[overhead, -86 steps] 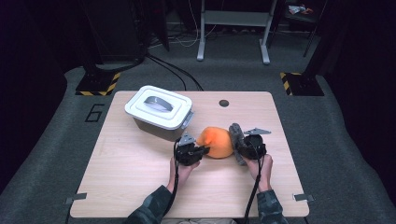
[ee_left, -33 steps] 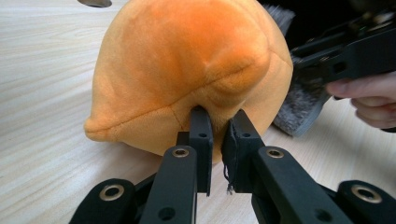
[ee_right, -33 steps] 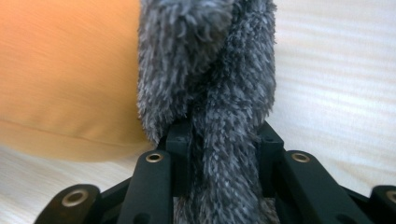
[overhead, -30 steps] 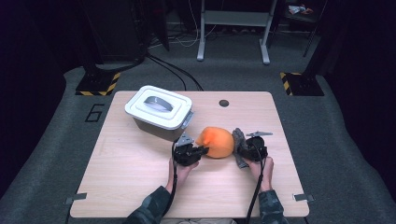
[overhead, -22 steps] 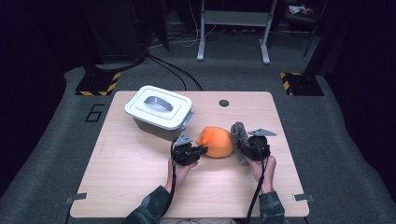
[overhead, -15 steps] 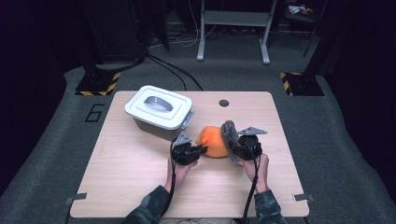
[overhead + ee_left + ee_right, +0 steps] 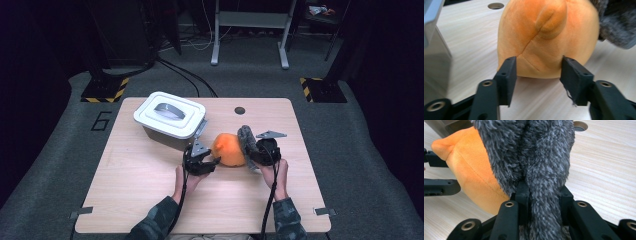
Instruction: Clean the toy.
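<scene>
Wooden table (image 7: 150, 200): my left gripper (image 7: 537, 75) has just opened, jaws flanking the orange plush (image 7: 228, 149). Right gripper (image 7: 544, 195), at its 3 o'clock, pinches the grey fur (image 7: 536, 152).

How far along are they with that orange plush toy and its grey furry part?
Done: the left tool has just opened its jaws; they now stand apart around the orange plush without pressing it. In hand: the right tool is clamped on the grey furry part. Left, probably: putting it in the lidded box, whose lid is still on.
</scene>
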`<state>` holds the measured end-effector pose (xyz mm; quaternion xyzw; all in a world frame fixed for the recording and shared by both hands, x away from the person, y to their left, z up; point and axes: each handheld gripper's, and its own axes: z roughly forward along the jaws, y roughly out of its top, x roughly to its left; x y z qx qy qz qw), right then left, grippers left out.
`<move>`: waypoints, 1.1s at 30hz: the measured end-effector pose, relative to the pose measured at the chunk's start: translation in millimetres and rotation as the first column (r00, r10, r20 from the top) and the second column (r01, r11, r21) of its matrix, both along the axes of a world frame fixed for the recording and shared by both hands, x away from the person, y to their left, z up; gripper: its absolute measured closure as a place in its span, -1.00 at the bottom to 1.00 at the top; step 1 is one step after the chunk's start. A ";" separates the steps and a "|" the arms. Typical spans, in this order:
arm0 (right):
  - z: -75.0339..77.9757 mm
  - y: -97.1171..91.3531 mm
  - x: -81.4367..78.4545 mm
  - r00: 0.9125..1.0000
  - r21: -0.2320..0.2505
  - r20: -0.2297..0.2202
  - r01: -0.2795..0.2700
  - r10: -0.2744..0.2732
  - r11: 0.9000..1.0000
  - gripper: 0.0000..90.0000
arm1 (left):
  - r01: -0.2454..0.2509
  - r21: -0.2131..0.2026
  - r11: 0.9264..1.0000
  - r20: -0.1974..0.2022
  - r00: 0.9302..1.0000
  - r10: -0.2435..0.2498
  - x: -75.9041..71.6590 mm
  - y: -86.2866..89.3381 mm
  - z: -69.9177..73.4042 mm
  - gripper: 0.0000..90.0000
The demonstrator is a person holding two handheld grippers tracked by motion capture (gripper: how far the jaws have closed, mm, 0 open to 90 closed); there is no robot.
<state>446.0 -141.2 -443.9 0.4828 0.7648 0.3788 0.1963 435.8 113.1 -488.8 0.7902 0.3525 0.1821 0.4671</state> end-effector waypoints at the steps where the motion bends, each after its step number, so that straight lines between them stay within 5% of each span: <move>1: 0.2 -0.4 0.4 1.000 0.000 -0.007 0.000 0.000 1.000 0.55 | 0.003 0.009 1.000 0.010 1.000 -0.004 0.4 -0.9 0.1 0.00; 6: -0.6 -2.3 2.9 1.000 -0.005 -0.011 0.006 -0.006 1.000 0.55 | 0.054 0.045 0.998 0.012 0.998 -0.055 5.2 -10.5 -2.6 -0.02; 11: -1.7 -4.9 3.3 1.000 -0.008 -0.012 0.015 -0.015 1.000 0.55 | 0.065 0.046 0.997 0.016 0.998 -0.065 5.9 -15.2 -4.1 0.44; 17: 2.3 -7.0 -1.7 0.999 0.005 0.002 0.034 -0.034 0.999 0.56 | 0.036 -0.012 0.999 -0.022 0.999 -0.036 7.4 -12.7 -1.5 0.73; 29: 32.9 15.5 -25.4 0.995 0.027 0.089 -0.043 0.041 0.999 0.56 | 0.046 -0.134 0.990 -0.094 0.994 -0.059 1.1 -15.3 17.9 0.80; 33: 35.1 30.7 -26.2 0.993 -0.016 0.102 -0.066 0.068 0.998 0.55 | 0.066 -0.122 0.990 -0.091 0.993 -0.078 -2.6 -16.9 18.9 0.80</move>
